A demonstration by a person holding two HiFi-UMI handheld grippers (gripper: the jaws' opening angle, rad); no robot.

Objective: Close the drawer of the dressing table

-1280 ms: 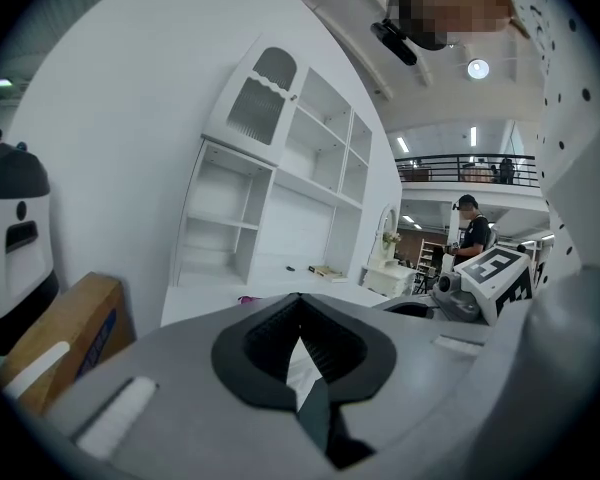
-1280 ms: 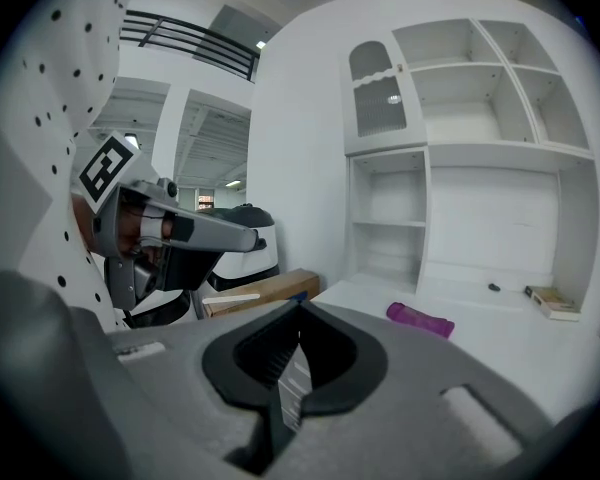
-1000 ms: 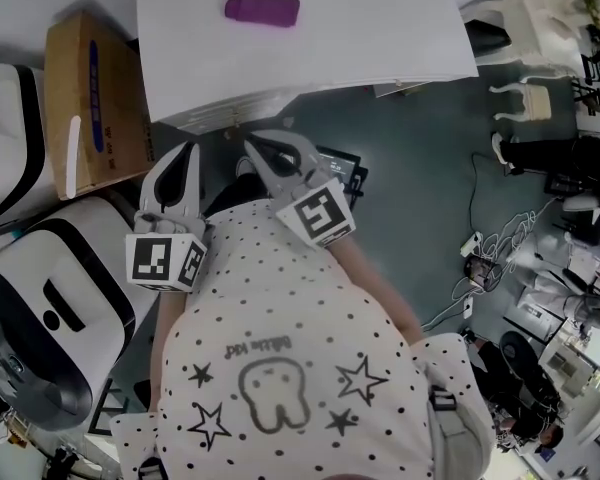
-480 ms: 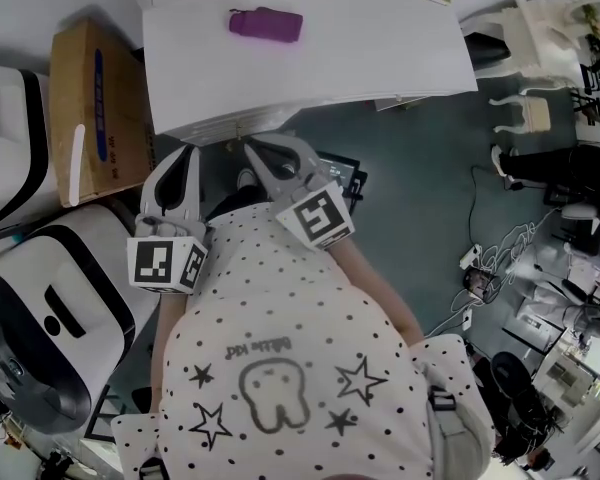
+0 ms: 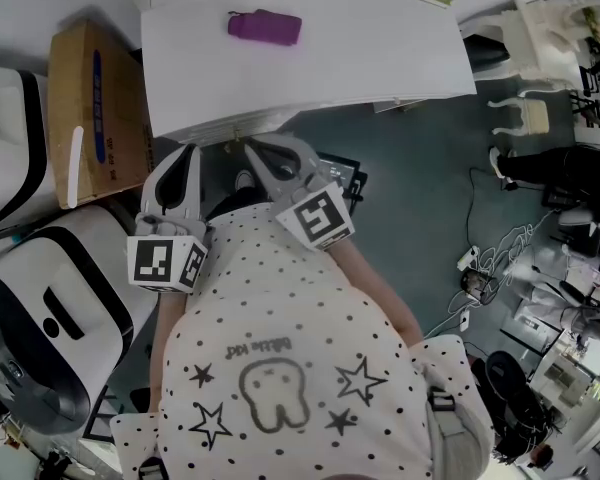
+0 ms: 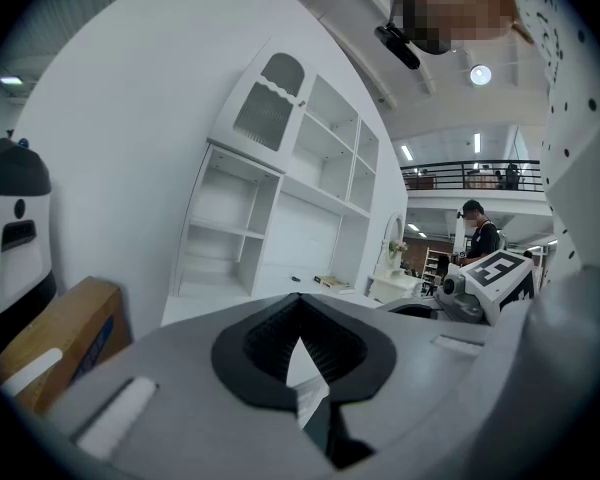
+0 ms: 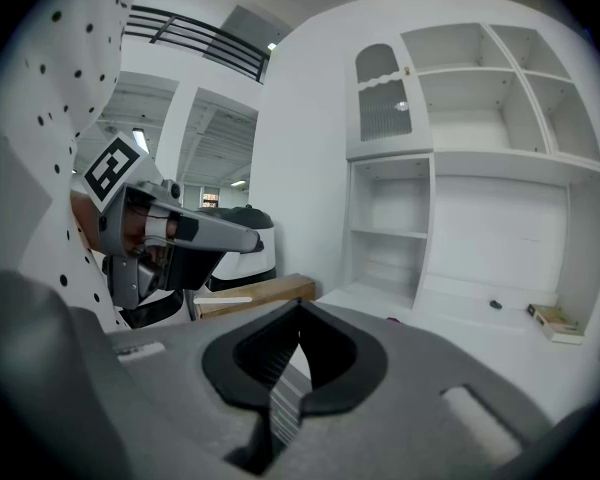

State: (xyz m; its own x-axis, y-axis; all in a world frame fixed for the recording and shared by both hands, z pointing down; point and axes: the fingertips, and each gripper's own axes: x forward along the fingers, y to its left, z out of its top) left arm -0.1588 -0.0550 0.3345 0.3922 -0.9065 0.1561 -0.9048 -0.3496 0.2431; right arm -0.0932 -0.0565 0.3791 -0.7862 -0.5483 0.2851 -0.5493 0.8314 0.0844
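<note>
The white dressing table [image 5: 310, 48] fills the top of the head view, and its shelved upper part [image 6: 280, 198] [image 7: 460, 218] rises ahead in both gripper views. A narrow band of the drawer's front [image 5: 225, 125] shows just under the tabletop's front edge. My left gripper [image 5: 188, 150] [image 6: 300, 303] is shut and empty, with its tips close below that band. My right gripper [image 5: 248, 146] [image 7: 300, 310] is also shut and empty, beside the left one. I cannot tell whether either tip touches the drawer. A purple object [image 5: 265, 25] lies on the tabletop.
A cardboard box [image 5: 90, 108] leans at the table's left, above a white and black machine [image 5: 40, 318]. A book [image 7: 555, 320] lies at the table's back right. Cables [image 5: 500, 248] and white furniture [image 5: 540, 28] crowd the floor on the right.
Both grippers keep their place and stay shut. Only the head view has shifted slightly.
</note>
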